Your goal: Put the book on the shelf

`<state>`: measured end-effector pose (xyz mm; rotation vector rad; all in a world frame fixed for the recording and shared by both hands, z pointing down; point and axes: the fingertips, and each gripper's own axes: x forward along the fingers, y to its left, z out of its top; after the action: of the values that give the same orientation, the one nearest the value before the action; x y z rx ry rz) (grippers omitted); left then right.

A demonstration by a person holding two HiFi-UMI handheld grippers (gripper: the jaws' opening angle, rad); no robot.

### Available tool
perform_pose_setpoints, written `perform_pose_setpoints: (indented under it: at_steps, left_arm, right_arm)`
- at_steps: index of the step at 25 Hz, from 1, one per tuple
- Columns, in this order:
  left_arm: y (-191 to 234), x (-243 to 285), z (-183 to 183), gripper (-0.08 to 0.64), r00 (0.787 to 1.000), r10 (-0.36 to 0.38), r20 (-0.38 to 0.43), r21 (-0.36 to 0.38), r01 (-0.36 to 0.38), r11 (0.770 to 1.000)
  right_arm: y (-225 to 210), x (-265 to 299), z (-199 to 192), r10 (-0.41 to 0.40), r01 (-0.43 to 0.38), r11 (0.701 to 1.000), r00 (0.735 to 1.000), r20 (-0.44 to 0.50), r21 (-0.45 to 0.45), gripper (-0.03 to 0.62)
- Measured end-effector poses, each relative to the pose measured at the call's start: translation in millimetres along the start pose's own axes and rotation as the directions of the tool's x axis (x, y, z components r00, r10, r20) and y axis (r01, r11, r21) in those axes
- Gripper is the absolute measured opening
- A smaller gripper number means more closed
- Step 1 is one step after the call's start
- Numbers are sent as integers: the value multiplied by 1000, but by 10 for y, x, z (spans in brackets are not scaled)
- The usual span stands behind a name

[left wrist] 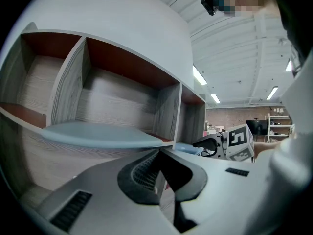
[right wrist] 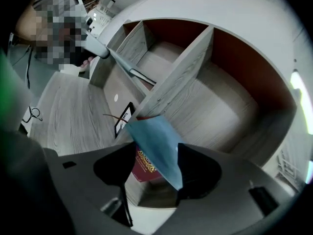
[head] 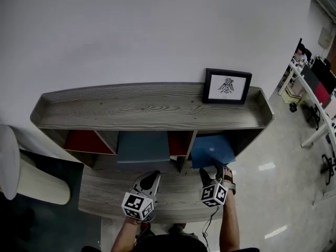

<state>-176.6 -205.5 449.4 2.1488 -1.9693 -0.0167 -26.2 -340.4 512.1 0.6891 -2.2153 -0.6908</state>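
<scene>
1. White wall (head: 157,30) behind; grey wood-grain shelf unit (head: 152,112) stood against it, its compartments backed in red. Black picture frame (head: 227,86) stood upright on the top board, towards the right end.
2. Lower board (head: 105,190) ran across the front of the unit; both grippers sat over it, held in the person's hands.
3. Blue book (head: 212,150), the task's thing, was at the mouth of the right-hand compartment, tilted, with its near part jutting past the front edge. Could not tell whether it rested on the compartment floor.
4. Right gripper (head: 211,169): jaws spread wide. Right gripper view showed the blue book edge-on between them, clear of the left jaw and very near the right jaw; no pad was seen pressing on it.
5. Maroon book (right wrist: 143,166) with gold ornament stood just behind the blue one in that view.
6. Grey-blue book (head: 143,147) lay flat in the middle compartment, its front edge projecting slightly.
7. Left gripper (head: 151,178): jaw tips met, nothing between them. It pointed at the middle compartment, below the grey-blue book and apart from it.
8. Left gripper view caught the right gripper's marker cube (left wrist: 239,141) off to the right.
</scene>
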Motion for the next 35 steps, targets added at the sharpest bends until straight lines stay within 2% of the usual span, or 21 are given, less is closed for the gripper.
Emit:
perform_pose_setpoints:
  at_steps: [4,9,12,16,17,19,22,28,30,35]
  left_arm:
    - [-3,-98,79,6,1000,-13,15,15,13,1000]
    - [27,-263,156,6,999,-28,20,30,28,999]
    - [34,-360,225,6,999,-39,25,37,38,999]
    - [36,-483,365,6,998,-56,40,54,54,997]
    - [31,-516,400,6,997,-63,45,57,60,997]
    - [14,-587,464,6,995,-80,57,65,77,995]
    - [4,-681,506,6,992,-109,64,74,104,992]
    - [21,-833,485,6,985,-163,48,82,159,984]
    - [24,-886,459,6,982,-185,43,82,181,980]
    - [25,-1050,412,6,972,-235,27,88,232,969]
  right_arm:
    - [-62,-179,117,-45,34,983,997,57,180,273]
    - [-215,-483,393,-147,72,918,975,165,390,258]
    - [-301,-674,539,-226,81,846,949,218,527,215]
    - [-350,-901,699,-285,7,715,916,283,699,175]
    - [-351,-955,736,-297,-7,692,909,293,722,166]
    - [-350,-1066,817,-330,-9,664,894,303,748,140]
    - [-300,-1210,952,-365,1,640,880,303,769,109]
    - [34,-1348,1057,-368,25,636,888,275,771,64]
    - [172,-1385,1082,-363,35,626,897,252,779,60]
    - [416,-1511,1089,-390,86,610,898,204,787,46]
